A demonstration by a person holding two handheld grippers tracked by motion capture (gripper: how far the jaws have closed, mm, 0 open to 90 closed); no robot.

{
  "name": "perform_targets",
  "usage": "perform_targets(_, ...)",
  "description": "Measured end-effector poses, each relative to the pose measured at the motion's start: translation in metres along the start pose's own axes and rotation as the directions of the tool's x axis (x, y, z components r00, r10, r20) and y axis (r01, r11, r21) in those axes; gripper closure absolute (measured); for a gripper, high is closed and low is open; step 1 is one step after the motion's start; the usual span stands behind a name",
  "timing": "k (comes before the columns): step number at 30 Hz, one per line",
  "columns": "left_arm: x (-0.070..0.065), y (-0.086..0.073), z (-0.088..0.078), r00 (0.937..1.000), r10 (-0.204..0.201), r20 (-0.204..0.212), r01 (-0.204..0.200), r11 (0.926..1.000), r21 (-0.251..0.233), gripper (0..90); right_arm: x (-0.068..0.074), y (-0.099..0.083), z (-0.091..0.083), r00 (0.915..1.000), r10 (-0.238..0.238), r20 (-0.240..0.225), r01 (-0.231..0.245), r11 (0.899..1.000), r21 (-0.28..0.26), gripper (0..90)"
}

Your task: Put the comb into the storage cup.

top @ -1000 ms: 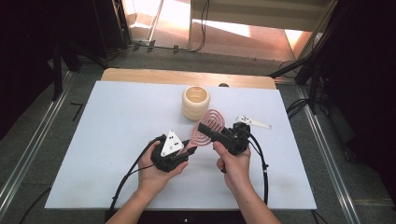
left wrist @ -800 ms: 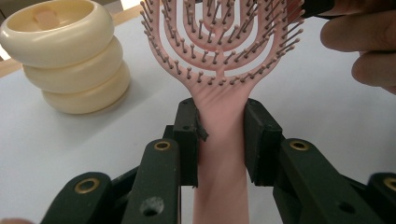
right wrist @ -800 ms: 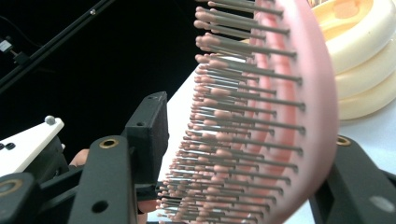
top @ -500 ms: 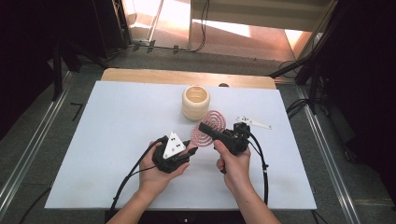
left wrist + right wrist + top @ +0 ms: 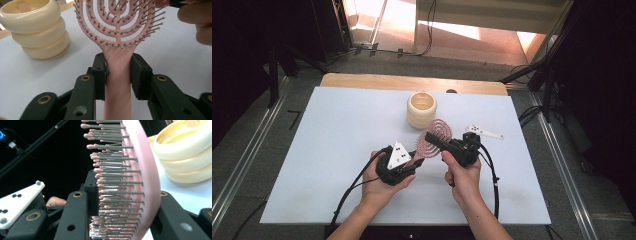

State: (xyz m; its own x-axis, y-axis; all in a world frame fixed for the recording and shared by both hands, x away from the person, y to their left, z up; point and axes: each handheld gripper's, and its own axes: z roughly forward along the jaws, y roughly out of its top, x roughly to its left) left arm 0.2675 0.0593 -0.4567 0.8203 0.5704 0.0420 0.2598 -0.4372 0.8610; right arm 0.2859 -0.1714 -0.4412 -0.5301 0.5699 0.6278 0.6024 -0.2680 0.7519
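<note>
Left gripper (image 5: 412, 161): fingers pinching pink hairbrush (image 5: 434, 137) handle, just easing slightly. Brush head raised above bench (image 5: 332, 130), cream ribbed holder (image 5: 421, 109) at 11 o'clock. Right gripper (image 5: 430, 137): fingers just closed, clamping bristled head.

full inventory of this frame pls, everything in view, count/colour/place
hairbrush: 1, pink, vented head with bristles, held up over mid-table between both grippers
ribbed container: 1, cream, on the table behind the brush
three-cornered plate: 1, white, lying on the table right of the brush
table: 1, white top, wooden strip along the far edge
left hand-held gripper: 1, black, jaws clamped on the brush handle, just easing open a little
right hand-held gripper: 1, black, jaws just closed across the brush head, one on the bristles, one on the back
hands: 2, one on each gripper, near edge
</note>
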Motion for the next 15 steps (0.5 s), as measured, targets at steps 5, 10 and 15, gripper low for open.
perform_targets(5, 0.005, 0.001, -0.004, 0.9987, -0.039, 0.032, 0.040, 0.9986, -0.034, 45.3, 0.002, -0.001, -0.001, 0.9990, -0.045, 0.002, 0.045, 0.999, -0.001, 62.4)
perform_targets(10, 0.009, 0.002, -0.009, 0.9964, -0.066, 0.053, 0.070, 0.9939, -0.086, 24.0, 0.003, 0.000, -0.003, 0.9979, -0.063, 0.011, 0.063, 0.998, -0.005, 62.3)
perform_targets(15, 0.016, -0.002, -0.014, 0.9902, -0.095, 0.103, 0.106, 0.9876, -0.116, 0.0, 0.004, 0.001, -0.005, 0.9970, -0.077, 0.010, 0.078, 0.997, -0.015, 62.3)
